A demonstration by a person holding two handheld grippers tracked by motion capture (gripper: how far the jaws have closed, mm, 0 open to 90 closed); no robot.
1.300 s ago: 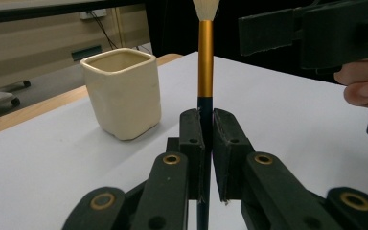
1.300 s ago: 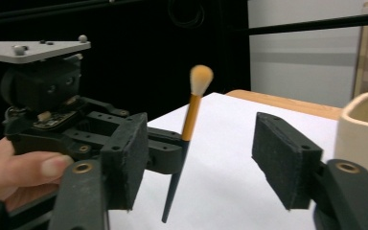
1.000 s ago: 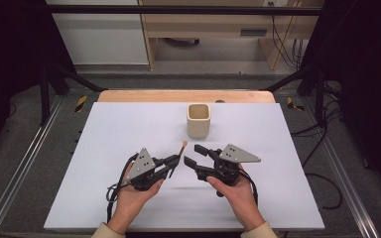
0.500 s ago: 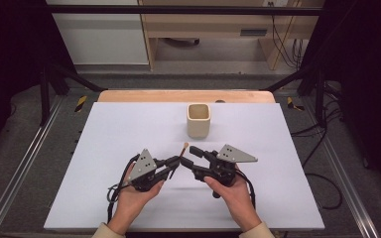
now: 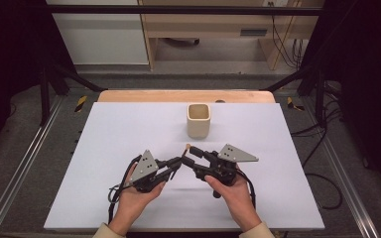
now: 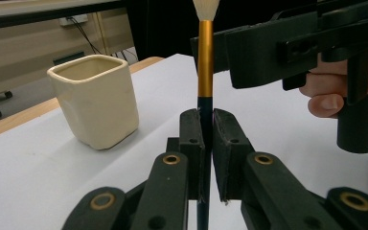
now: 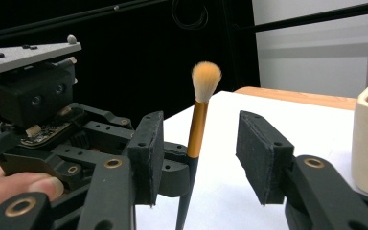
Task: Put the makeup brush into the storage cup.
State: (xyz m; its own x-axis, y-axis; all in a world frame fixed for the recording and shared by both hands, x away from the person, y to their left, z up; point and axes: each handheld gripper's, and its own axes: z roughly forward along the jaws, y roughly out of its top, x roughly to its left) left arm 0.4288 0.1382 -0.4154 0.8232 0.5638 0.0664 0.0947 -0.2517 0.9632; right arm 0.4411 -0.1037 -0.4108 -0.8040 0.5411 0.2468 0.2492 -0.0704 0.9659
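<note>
A makeup brush (image 6: 205,62) with a dark handle, gold ferrule and pale bristles stands nearly upright above the white table (image 5: 119,129). My left gripper (image 6: 207,139) is shut on its dark handle. In the high view the left gripper (image 5: 177,162) meets my right gripper (image 5: 192,152) in front of the cream cup (image 5: 198,120). The right gripper (image 7: 201,153) is open, one jaw on each side of the brush (image 7: 199,120), pads clear of it. Its jaws have just been closing with the brush between them.
The square cream cup (image 6: 96,100) stands upright on the table behind the grippers, a short way off. A wooden strip (image 5: 186,95) runs along the table's far edge. Dark frame rails (image 5: 20,168) and cables (image 5: 322,183) flank the table.
The right gripper's jaws have drawn closer together around the brush. Both hands have kept their places, and the left gripper still holds the brush.
</note>
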